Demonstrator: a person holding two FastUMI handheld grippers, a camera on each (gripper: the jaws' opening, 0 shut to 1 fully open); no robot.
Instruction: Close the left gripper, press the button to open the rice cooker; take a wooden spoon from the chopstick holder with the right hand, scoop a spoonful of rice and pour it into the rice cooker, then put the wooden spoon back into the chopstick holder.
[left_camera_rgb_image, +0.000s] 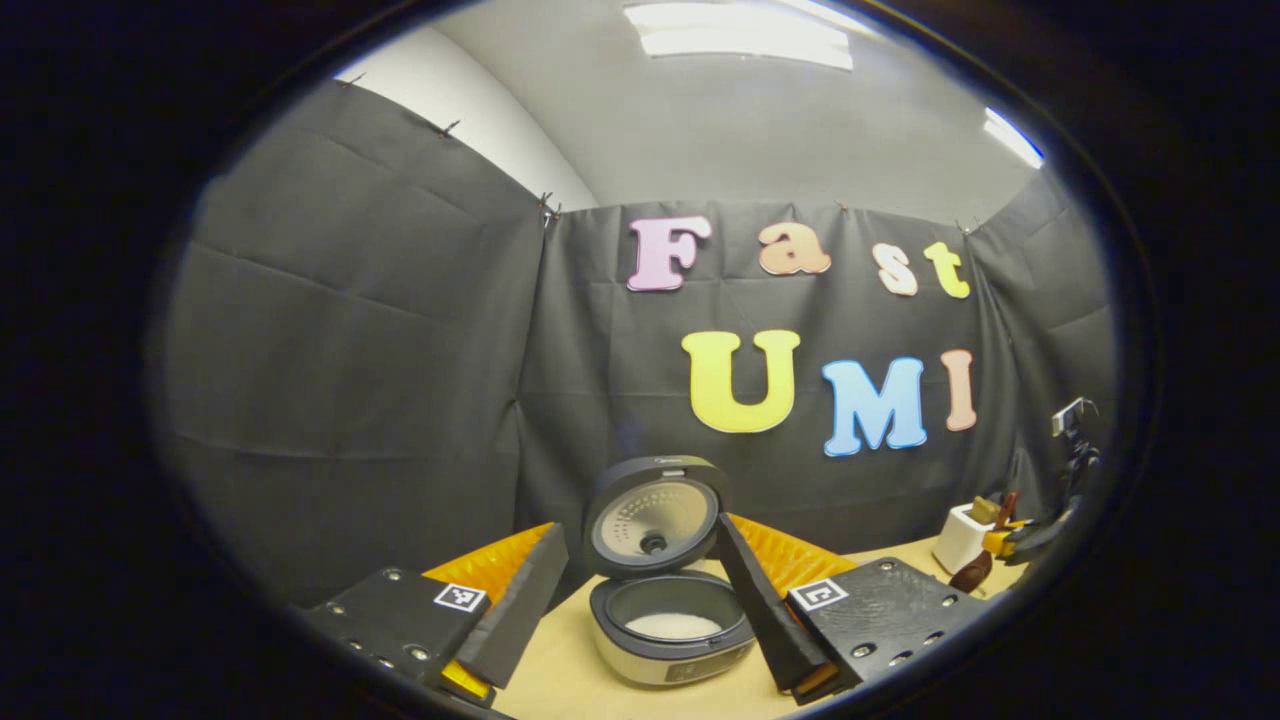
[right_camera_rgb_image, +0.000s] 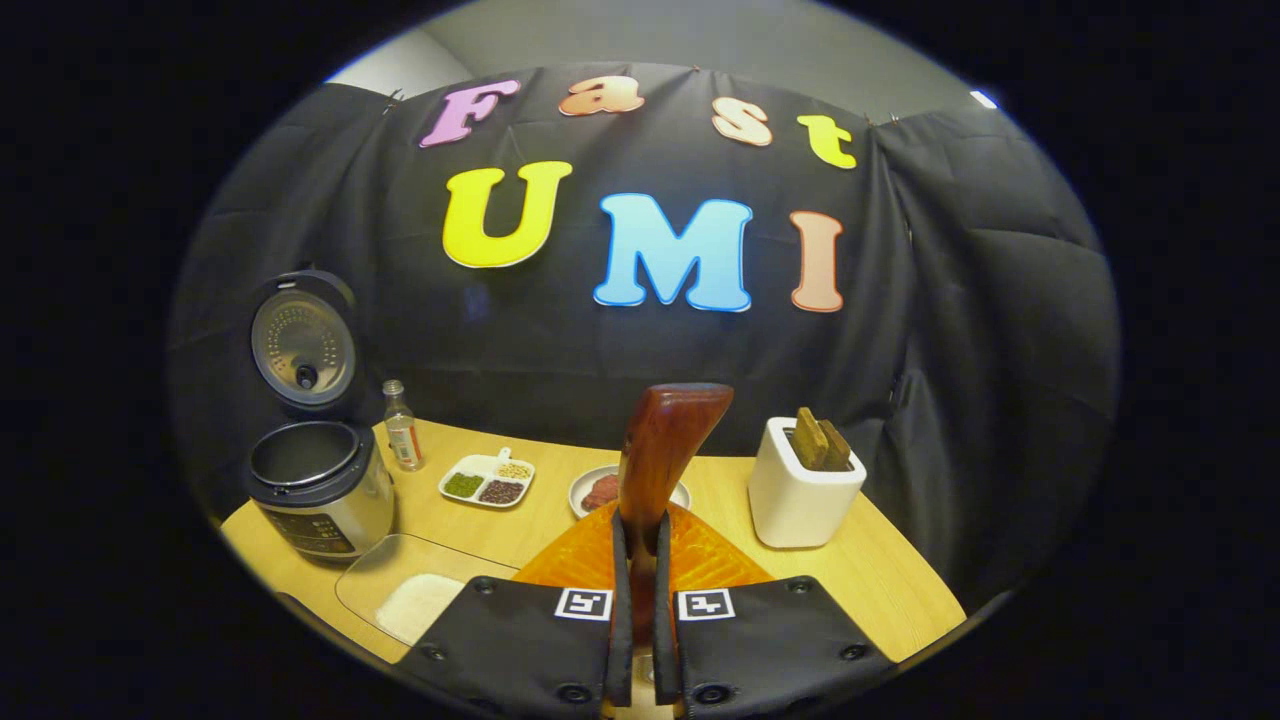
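Black cloth walls close in a pale wooden table (right_camera_rgb_image: 880, 585) where I am working both handheld grippers. At lower centre of the left gripper view, my left gripper (left_camera_rgb_image: 640, 610) hangs with its jaws wide apart, gripping nothing, and the rice cooker (left_camera_rgb_image: 672, 625) sits between its fingers farther off, lid (left_camera_rgb_image: 653, 515) raised upright, white rice lying in the inner pot. At the far right edge of that view the other gripper (left_camera_rgb_image: 1030, 540) holds the wooden spoon (left_camera_rgb_image: 972, 572) low, next to the white chopstick holder (left_camera_rgb_image: 960, 538).

At lower centre of the right gripper view, my right gripper (right_camera_rgb_image: 640, 610) has its jaws clamped together on the spoon's handle, the reddish-brown wood rising upright through the middle of the frame. Right of it stands the chopstick holder, with wooden utensils (right_camera_rgb_image: 820, 440) poking out of its top. At the left the open cooker stands on the table edge, a clear tray of rice (right_camera_rgb_image: 415, 600) in front of it at lower left. Behind, along the cloth, stand a small bottle (right_camera_rgb_image: 401, 427), a divided dish of beans (right_camera_rgb_image: 487, 480) and a plate (right_camera_rgb_image: 590, 490) partly hidden by the spoon.
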